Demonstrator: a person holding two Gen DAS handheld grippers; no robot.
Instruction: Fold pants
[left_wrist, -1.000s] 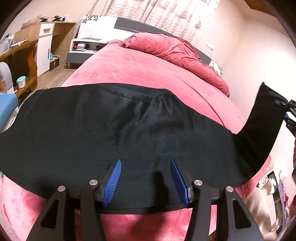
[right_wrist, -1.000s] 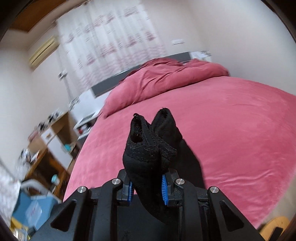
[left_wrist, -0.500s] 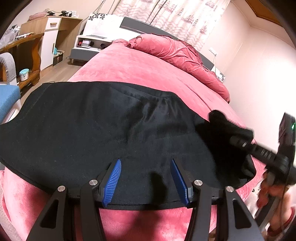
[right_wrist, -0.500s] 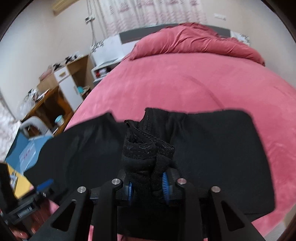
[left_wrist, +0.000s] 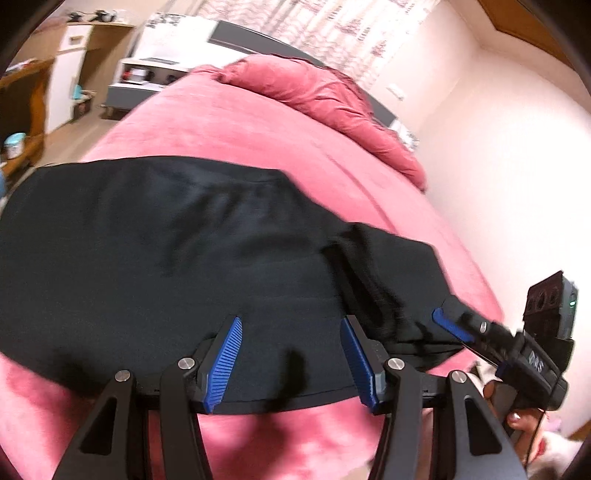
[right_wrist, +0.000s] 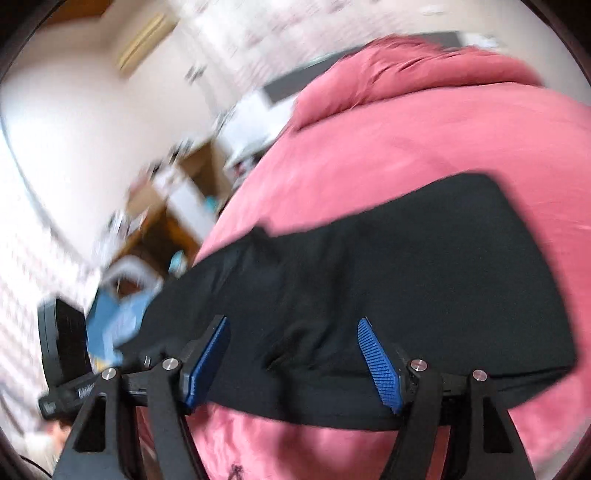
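Now the black pants (left_wrist: 184, 258) lie flat across the pink bed (left_wrist: 277, 140), close to its near edge. Wooden furniture (left_wrist: 22, 99) stands, blurred, at the left wall. Left gripper (left_wrist: 291, 354) and right gripper (right_wrist: 295, 362) both stand apart, holding nothing.

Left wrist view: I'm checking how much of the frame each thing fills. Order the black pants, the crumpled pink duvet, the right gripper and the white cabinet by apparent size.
1. black pants
2. crumpled pink duvet
3. right gripper, unsure: nearness enlarges it
4. white cabinet, unsure: far and cropped
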